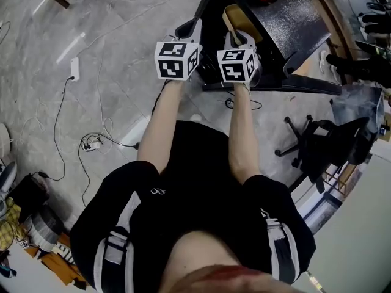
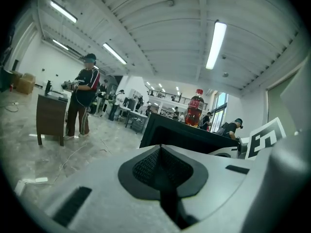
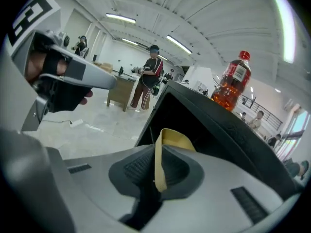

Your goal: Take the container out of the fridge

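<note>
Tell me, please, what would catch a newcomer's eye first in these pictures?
The right gripper is shut on a tan strap that loops up at the edge of the black fridge. A red bottle stands on top of the fridge. The left gripper, held level beside the right one in the head view, is shut on nothing.

place: I'm in a big open lab hall | overhead: white ribbed ceiling (image 2: 160,28), long tube lights (image 2: 215,45) | underfoot: polished grey stone floor (image 1: 104,54), loose cables (image 1: 56,127), power strip (image 1: 91,144) | around me: office chair (image 1: 317,145), wooden cabinet (image 2: 50,118), another person (image 2: 83,98) standing holding a device
</note>
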Demonstrator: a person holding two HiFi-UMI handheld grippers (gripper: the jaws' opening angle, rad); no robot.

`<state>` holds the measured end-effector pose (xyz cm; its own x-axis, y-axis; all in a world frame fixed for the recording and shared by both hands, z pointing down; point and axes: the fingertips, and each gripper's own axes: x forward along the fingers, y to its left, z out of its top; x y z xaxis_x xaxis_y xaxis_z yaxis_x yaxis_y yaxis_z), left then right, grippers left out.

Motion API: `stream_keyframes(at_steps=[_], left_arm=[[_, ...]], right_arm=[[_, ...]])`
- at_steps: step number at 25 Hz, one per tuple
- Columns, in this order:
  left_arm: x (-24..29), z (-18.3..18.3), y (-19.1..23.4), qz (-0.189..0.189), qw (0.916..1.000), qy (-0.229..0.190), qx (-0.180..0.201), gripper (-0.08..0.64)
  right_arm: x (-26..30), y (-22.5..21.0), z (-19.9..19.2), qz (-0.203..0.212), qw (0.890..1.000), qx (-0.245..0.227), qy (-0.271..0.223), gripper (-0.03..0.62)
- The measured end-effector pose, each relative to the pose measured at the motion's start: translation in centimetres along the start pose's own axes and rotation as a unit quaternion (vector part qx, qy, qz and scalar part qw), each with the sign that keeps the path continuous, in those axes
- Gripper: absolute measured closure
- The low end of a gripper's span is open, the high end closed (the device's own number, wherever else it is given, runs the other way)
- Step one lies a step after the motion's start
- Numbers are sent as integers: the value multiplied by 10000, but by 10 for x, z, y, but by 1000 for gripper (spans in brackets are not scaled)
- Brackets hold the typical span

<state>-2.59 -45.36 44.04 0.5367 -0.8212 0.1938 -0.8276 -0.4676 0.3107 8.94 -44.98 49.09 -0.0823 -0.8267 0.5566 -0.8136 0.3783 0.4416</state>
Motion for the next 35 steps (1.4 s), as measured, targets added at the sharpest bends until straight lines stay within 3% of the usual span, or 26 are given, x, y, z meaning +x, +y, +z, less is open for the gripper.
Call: stream_keyframes(at_steps=[5, 17, 21, 25, 29, 35], left_arm=[[3, 6, 10, 55, 9999, -51, -71, 549], [0, 19, 30, 139, 9996, -202, -158, 549], [-7, 23, 37, 183, 9994, -238, -155, 549], [-16, 23, 39, 205, 9993, -267, -133, 549], [-29, 21, 35, 216, 9994, -264, -74, 549], [-53, 20, 26, 292, 9991, -280, 83, 549]], right_arm=[[18, -6, 1, -94, 9982, -453, 375, 577], [49, -5, -19, 10, 9936, -486, 1023, 577], [39, 4, -10, 192, 9968, 64, 776, 578], [23, 10, 7, 428, 9946, 934, 141, 578], [0, 18, 31, 900, 9767, 1810, -724, 578], [-39, 26, 56, 1683, 9182, 3064, -1861, 577]])
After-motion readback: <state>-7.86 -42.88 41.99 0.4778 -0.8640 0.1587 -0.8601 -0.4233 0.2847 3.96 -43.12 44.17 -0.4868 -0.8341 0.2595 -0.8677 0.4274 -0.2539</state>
